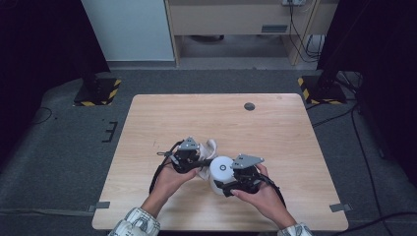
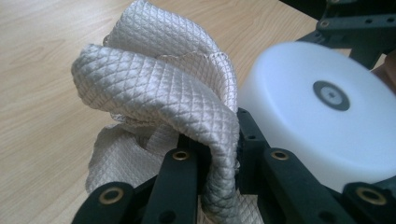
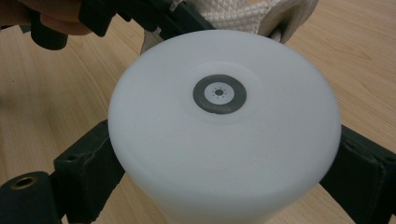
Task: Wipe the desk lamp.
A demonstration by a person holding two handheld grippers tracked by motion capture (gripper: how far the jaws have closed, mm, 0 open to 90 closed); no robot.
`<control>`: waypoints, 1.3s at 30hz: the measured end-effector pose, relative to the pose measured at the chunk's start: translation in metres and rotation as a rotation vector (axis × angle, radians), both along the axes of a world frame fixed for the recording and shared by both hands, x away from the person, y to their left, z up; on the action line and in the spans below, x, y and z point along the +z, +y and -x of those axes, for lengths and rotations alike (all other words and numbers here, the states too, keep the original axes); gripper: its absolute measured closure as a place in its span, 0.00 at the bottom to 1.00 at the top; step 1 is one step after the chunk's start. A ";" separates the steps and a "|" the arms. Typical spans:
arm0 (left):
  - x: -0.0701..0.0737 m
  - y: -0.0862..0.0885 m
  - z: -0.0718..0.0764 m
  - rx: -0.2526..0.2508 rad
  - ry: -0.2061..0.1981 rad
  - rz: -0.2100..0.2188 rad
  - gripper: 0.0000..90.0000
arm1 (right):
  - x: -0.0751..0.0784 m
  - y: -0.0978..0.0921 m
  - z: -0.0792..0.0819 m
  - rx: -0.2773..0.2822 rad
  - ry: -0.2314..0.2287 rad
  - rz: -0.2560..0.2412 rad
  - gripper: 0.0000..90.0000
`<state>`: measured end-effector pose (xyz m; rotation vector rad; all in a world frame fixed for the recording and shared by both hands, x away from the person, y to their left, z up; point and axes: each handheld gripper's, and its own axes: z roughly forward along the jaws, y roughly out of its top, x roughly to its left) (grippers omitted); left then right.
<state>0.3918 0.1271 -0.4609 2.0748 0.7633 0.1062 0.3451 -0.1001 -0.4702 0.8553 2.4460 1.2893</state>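
Fingers around white cylinder, cloth touching its edge.

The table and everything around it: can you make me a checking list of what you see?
Surface: wooden table, small dark round spot near its far edge.
Job's things: white cylinder; quilted white cloth beside it.
Clutter: nothing seen.
Grippers: left gripper shut on the cloth; right gripper clamps the cylinder's sides.
Cables: black cables on the floor at right.
Surroundings: grey carpet, striped stand bases, wooden cabinet.
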 end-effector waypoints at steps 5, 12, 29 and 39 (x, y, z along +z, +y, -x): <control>-0.007 0.000 0.001 0.002 0.009 -0.007 0.89 | 0.000 0.000 0.000 0.001 0.000 0.000 0.10; -0.016 -0.001 0.001 0.002 0.026 -0.025 0.89 | 0.000 0.000 0.000 0.000 0.000 0.000 0.10; -0.009 0.027 -0.006 0.098 -0.021 -0.057 0.89 | 0.002 -0.005 0.002 0.000 0.000 -0.033 0.05; 0.002 0.079 -0.021 0.265 -0.062 -0.080 0.89 | -0.003 -0.029 0.008 0.005 0.009 -0.035 0.04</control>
